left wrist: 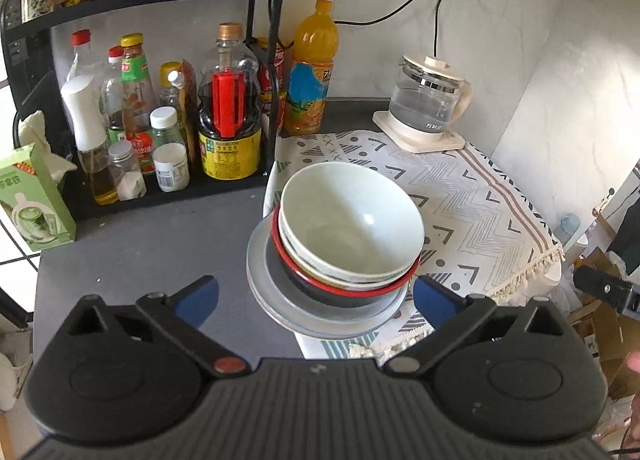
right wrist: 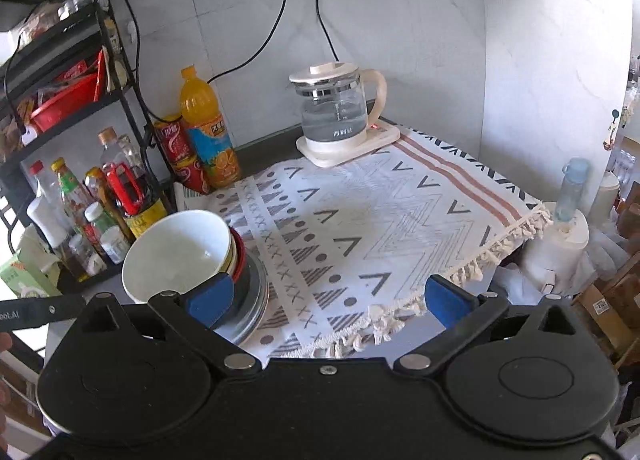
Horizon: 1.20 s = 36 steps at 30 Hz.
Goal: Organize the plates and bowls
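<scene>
Left tongs (left wrist: 316,298) spread wide, nothing between the pads, hovering just short of the stack. Right tongs (right wrist: 328,298) also spread and empty, aimed past the stack at bare cloth (right wrist: 380,220).

Landmark = the stack: a white bowl (left wrist: 352,220) on top, tilted, nested in at least one more bowl, then a red-rimmed dark dish (left wrist: 340,288), then grey plates (left wrist: 320,316) at the bottom. The stack straddles the edge of the cloth, half on the dark worktop (left wrist: 140,244). Condiment rack (left wrist: 160,120) behind-left of the stack, orange drink bottle (left wrist: 312,72) behind it, kettle (left wrist: 432,100) well behind-right.

Handling, my read:
- Ceramic or melamine, rigid, glazed, so slippery against pads and likely to chip if dropped.
- Whole stack is probably heavy and top-loaded; the tilted top bowl looks ready to slide.
- Don't pinch the stack as a unit. Take the top bowl by its rim, one pad inside, one outside, on the near side.
- Plates: grip the overhanging rim edge nearest the left tongs.
</scene>
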{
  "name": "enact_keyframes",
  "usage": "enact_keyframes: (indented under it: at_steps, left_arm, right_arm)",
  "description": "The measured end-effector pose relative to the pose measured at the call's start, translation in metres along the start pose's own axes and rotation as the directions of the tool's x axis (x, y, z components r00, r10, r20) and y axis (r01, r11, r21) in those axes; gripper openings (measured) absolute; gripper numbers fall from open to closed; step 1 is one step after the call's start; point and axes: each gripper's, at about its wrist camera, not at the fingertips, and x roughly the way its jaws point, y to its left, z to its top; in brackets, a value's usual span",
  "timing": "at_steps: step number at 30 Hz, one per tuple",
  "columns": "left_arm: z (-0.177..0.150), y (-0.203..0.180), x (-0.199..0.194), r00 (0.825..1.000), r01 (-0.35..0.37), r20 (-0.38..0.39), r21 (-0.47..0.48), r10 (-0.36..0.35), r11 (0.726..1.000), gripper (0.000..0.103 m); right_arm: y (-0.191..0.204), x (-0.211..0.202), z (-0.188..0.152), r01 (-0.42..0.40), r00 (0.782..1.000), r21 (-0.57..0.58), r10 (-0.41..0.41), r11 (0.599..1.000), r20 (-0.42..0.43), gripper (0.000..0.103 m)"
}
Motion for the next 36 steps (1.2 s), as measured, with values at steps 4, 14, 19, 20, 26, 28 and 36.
enact_keyframes:
  at_steps: [4, 14, 19, 20, 26, 28, 36]
  left_arm:
    - [-0.005, 0.001, -0.008, 1.000, -0.020, 0.012, 0.010, 0.020, 1.000, 0.103]
    - [-0.023, -0.003, -0.025, 0.999, -0.042, 0.021, 0.001, 0.042, 0.999, 0.103]
    - [-0.029, -0.011, -0.028, 0.999, -0.039, 0.024, 0.013, 0.039, 0.999, 0.103]
    - [-0.030, -0.014, -0.030, 0.999, -0.039, 0.032, 0.016, 0.039, 0.999, 0.103]
    - [-0.038, -0.021, -0.035, 0.999, -0.026, 0.026, -0.005, 0.026, 1.000, 0.103]
    - [-0.041, -0.023, -0.034, 0.999, -0.036, 0.019, -0.009, 0.036, 0.999, 0.103]
    - [-0.047, -0.030, -0.031, 0.999, -0.036, 0.008, 0.025, 0.036, 0.999, 0.103]
  right_arm:
    - [0.003, -0.005, -0.005, -0.006, 1.000, -0.010, 0.005, 1.000, -0.012, 0.103]
    - [0.013, -0.019, -0.018, 0.005, 1.000, -0.069, -0.005, 0.998, -0.008, 0.103]
    - [0.015, -0.023, -0.021, 0.008, 1.000, -0.088, -0.008, 0.996, 0.006, 0.103]
    - [0.016, -0.023, -0.021, 0.004, 1.000, -0.094, -0.004, 0.996, 0.002, 0.103]
    - [0.015, -0.024, -0.027, -0.010, 1.000, -0.073, 0.009, 0.997, -0.013, 0.103]
    - [0.015, -0.022, -0.029, -0.015, 0.999, -0.072, 0.013, 0.997, -0.031, 0.103]
    - [0.013, -0.018, -0.028, -0.020, 0.999, -0.084, 0.016, 0.996, -0.044, 0.103]
